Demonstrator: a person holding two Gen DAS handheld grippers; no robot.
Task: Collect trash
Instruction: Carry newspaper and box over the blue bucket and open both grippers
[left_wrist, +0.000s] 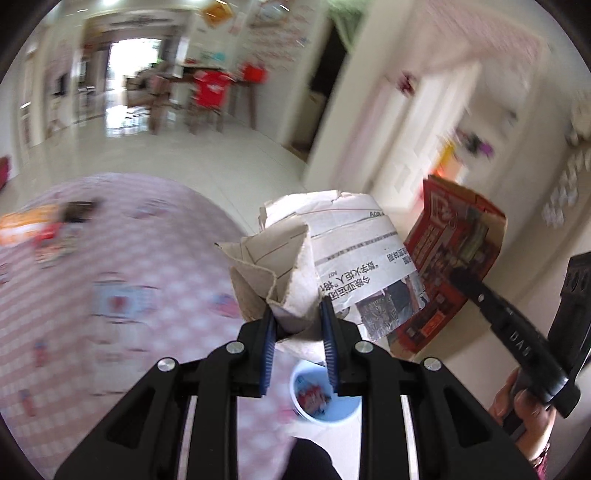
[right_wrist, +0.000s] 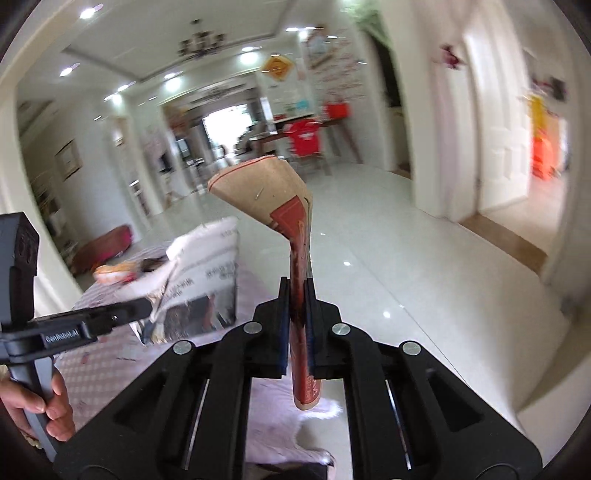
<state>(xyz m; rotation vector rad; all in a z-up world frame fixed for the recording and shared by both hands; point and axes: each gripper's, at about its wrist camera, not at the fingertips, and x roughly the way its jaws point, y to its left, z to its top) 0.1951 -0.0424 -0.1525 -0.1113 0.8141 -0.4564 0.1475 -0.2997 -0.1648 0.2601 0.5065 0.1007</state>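
The left tool was clamped on a crumpled newspaper, its blue pads pressing the grey folded corner at the bottom of the wad. In the left wrist view the paper stood up from the jaws toward 12 o'clock, w/ printed text and a dark photo on its right side. Below the paper, at 6 o'clock, a blue bin was seen from above, w/ some red and white trash already inside. It stood at the edge of a pink checked rug on the floor. At 9 o'clock on the rug lay an orange packet, blurred, so I cannot tell more about it.

The right tool was pressed together on a flattened red carton. In the right wrist view the carton ran between the pads from 6 to 12 o'clock, and its brown inner side opened like a fan at the top. In the left wrist view the same carton was at 3 o'clock, just beside the newspaper but apart from it.

A hand gripped the left tool's handle at 8 o'clock in the right view. The other hand gripped the right tool's handle at 4 o'clock in the left view. The background was a white tiled floor and a corridor, much blurred.
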